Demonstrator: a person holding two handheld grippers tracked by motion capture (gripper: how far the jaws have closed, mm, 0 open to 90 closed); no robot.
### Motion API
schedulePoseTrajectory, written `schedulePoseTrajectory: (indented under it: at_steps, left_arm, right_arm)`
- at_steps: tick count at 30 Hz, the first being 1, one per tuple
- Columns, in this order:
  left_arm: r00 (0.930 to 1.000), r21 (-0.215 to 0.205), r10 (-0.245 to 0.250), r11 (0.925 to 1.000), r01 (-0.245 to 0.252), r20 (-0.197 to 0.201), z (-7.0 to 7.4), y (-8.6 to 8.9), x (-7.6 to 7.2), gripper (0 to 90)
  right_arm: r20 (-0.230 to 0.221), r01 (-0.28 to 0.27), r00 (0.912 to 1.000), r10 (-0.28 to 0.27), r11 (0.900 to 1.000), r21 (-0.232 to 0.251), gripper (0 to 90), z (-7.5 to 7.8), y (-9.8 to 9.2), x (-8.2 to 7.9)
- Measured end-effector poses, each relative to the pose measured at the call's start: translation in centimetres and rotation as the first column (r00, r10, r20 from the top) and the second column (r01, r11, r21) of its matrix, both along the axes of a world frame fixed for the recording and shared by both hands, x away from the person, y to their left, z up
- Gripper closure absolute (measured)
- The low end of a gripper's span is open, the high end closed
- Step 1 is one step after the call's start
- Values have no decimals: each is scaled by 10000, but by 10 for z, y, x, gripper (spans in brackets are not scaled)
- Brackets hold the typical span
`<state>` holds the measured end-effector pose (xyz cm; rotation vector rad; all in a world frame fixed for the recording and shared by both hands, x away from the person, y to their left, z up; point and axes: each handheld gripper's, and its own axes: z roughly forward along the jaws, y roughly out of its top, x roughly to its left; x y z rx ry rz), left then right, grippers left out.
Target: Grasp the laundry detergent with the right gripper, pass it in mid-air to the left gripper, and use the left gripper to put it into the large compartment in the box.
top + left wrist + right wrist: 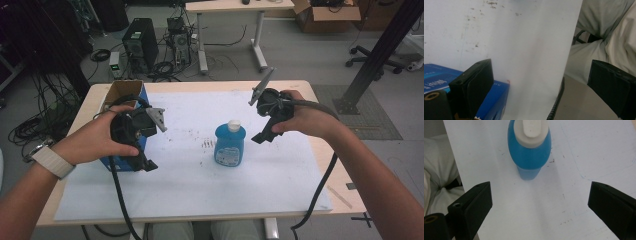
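**Two spread grippers, one bottle standing free**

The blue cardboard box with an open top (122, 97) is largely hidden behind the left hand (97, 142) and the left gripper (146, 145); the left gripper view catches just one blue corner of it (496, 97), its print too blurred to read. The label on the blue plastic bottle with a white cap (230, 144) is too small to make out. In the right gripper view the bottle (530, 150) is cut off at the top edge.

Counted: one bottle, one box, one white sheet (200, 180) on the wooden table (345, 200), two grippers.

The bottle stands upright near the sheet's middle. The right gripper (264, 131) hovers at its 2 o'clock, jaws spread wide, pinching nothing. The left gripper sits at its 9 o'clock beside the box, jaws likewise spread and empty.
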<state>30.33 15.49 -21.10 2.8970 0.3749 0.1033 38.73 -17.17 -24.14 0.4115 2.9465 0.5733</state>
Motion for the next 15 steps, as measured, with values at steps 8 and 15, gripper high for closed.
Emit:
schedulePoseTrajectory:
  at_steps: [8,15]
  left_arm:
    - [10000,40,-42,10000,42,-16,1,-3,1,69]
    - [10000,37,-31,10000,31,13,2,-4,1,69]
  right_arm:
    - [-30,59,10000,-59,10000,45,52,6,-3,0]
    - [-69,36,10000,-36,10000,48,51,6,-5,-1]
